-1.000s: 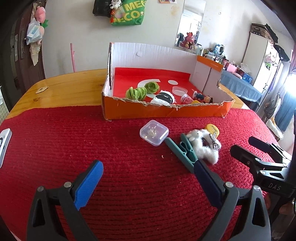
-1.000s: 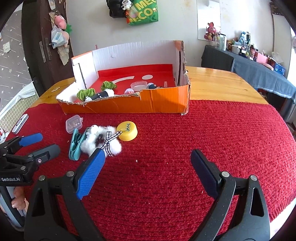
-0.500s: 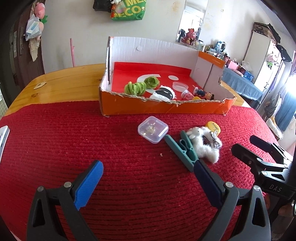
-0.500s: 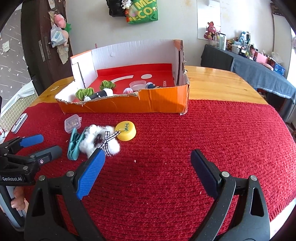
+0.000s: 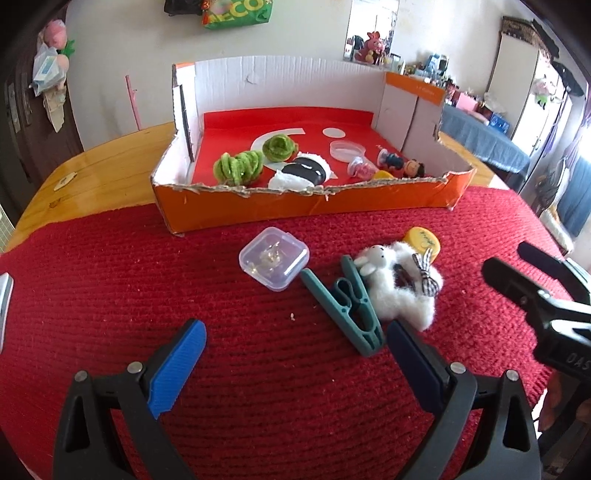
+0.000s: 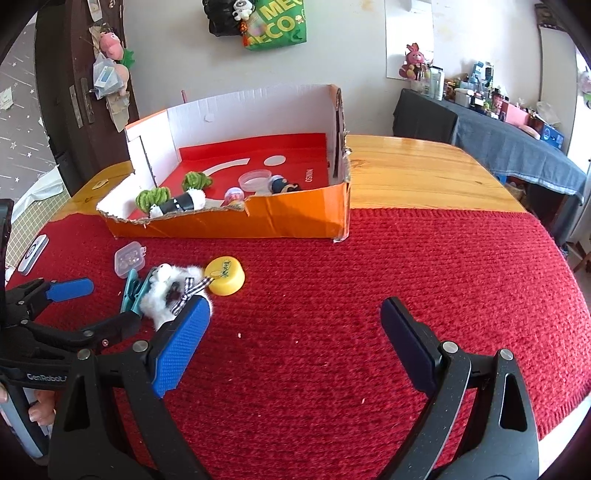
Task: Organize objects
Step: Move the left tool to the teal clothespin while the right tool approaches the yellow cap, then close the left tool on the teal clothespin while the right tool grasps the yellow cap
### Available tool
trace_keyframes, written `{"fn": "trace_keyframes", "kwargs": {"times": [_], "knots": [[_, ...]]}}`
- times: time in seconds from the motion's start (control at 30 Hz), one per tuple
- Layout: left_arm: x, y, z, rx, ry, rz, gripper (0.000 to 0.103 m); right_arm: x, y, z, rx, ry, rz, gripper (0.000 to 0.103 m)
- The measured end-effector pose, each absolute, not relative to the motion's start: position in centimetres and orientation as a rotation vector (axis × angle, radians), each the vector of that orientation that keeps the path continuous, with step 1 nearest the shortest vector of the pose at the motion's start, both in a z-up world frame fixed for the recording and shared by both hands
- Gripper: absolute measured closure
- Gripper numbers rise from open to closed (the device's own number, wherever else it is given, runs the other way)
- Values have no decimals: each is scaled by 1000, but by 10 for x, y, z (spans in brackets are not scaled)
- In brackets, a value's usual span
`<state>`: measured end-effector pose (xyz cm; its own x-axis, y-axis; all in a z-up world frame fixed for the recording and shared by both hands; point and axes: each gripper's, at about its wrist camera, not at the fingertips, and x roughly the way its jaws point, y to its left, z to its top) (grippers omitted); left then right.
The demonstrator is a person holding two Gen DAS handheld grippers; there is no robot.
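- Your left gripper [image 5: 295, 354] is wide open and holds nothing, near the peg [image 5: 343, 306].
- Your right gripper [image 6: 295, 336] is also wide open and holds nothing.
- Peg, plush [image 5: 400, 284], case [image 5: 274, 257] and cap [image 5: 423, 239] lie on the cloth [image 5: 110, 295], just near of the box [image 5: 295, 208].

Red knit cloth [image 6: 369, 295] covers near part of wooden table [image 6: 413, 173]. Green bag [image 6: 277, 24] on wall w/ black item beside it. Pink plush [image 6: 413, 61] by mirror [image 5: 371, 31]. Cluttered side table w/ dark cloth [image 6: 491, 140] at right. Dark door [image 6: 79, 99] w/ hanging bags.
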<state>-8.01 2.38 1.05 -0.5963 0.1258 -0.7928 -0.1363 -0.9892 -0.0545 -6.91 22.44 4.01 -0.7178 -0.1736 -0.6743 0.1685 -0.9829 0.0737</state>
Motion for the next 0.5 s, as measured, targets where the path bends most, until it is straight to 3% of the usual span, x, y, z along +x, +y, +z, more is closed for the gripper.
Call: {"fn": "trace_keyframes", "kwargs": {"times": [0.37, 0.5], "knots": [[-80, 1, 10, -1337, 56, 2707, 4, -85, 221, 40, 1100, 71, -2623, 8], [-78, 11, 11, -1299, 130, 2666, 16, -102, 216, 39, 1119, 165, -2547, 8]]}}
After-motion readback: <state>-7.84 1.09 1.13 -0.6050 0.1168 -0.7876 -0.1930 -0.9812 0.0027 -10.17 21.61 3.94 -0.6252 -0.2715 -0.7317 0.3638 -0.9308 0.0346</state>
